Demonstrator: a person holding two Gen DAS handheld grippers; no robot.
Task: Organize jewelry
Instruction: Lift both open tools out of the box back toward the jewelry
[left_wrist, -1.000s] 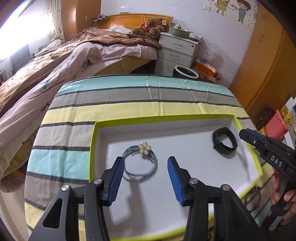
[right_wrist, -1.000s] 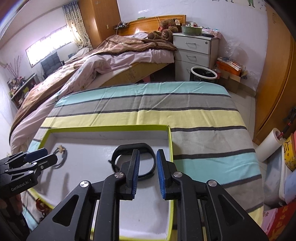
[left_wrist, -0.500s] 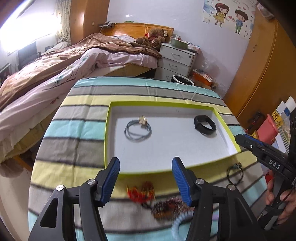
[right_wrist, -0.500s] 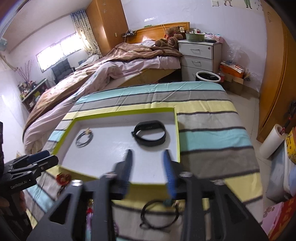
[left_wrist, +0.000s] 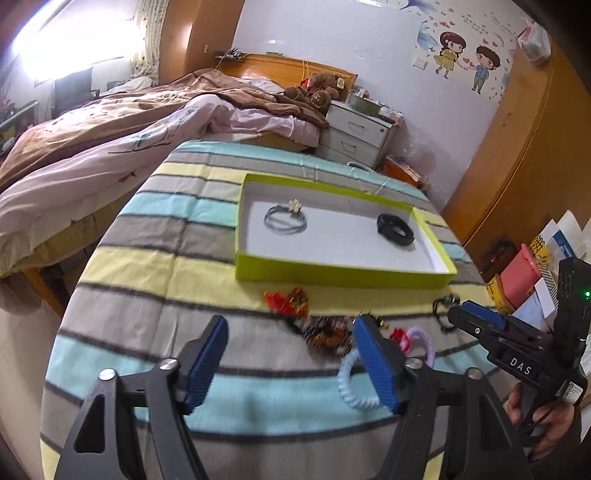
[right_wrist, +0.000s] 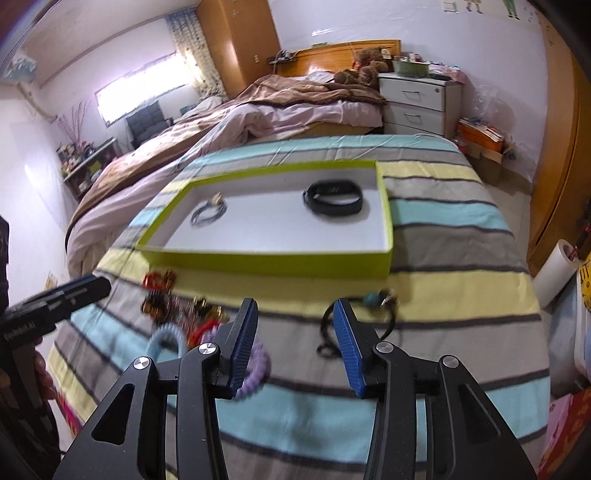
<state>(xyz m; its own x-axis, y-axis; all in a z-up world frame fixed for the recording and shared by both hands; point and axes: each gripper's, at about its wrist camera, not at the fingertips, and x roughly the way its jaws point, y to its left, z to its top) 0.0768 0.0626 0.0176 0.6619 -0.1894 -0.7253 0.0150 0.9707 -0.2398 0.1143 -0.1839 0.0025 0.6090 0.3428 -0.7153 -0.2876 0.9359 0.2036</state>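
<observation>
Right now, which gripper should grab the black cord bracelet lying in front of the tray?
Right. The right gripper is open and nearly lined up with the black cord bracelet; the left gripper hangs over the spiral ties.

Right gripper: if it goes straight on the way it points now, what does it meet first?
Probably the black cord bracelet lying on the striped cloth, just ahead of the open right gripper; the green tray lies beyond. Depth is hard to judge.

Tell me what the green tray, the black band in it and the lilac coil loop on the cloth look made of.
Green tray: likely cardboard, matte, with thin straight walls and a white inside. Black band: looks like matte rubber or silicone, smooth and thick. Lilac coil loop: probably glossy plastic, ribbed like a phone cord.
</observation>
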